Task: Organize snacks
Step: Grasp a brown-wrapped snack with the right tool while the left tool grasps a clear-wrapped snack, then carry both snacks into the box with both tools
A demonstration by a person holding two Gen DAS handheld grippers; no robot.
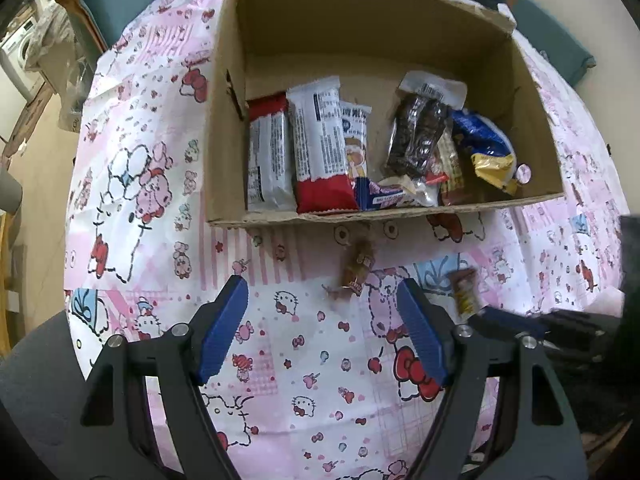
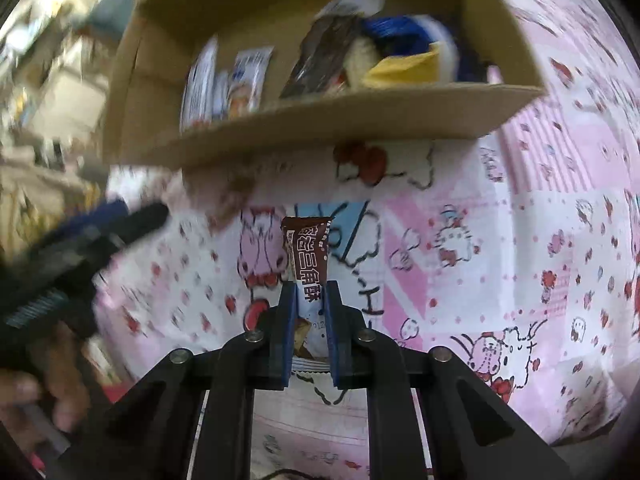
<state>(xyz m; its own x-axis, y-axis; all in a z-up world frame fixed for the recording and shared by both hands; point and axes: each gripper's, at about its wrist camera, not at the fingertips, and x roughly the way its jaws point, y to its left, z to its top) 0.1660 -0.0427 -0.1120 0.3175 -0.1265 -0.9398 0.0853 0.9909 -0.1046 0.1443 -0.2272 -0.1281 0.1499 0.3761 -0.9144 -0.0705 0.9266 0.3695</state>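
Note:
A cardboard box [image 1: 224, 128] stands on the pink cartoon tablecloth and holds several snack packs: red-and-white wafers [image 1: 316, 148], a dark chocolate pack [image 1: 418, 136] and a blue-and-yellow bag [image 1: 486, 148]. A small brown snack [image 1: 356, 270] lies on the cloth in front of the box. My left gripper [image 1: 322, 296] is open and empty, just short of it. My right gripper [image 2: 308, 292] is shut on a brown-and-white snack stick [image 2: 306, 252], held above the cloth below the box [image 2: 320, 120]. That stick also shows in the left wrist view [image 1: 464, 290].
The round table's edge [image 1: 76, 240] drops off at left to a floor with furniture. Teal cushions [image 1: 560, 32] lie behind the box. The left gripper appears blurred at the left of the right wrist view [image 2: 80, 248].

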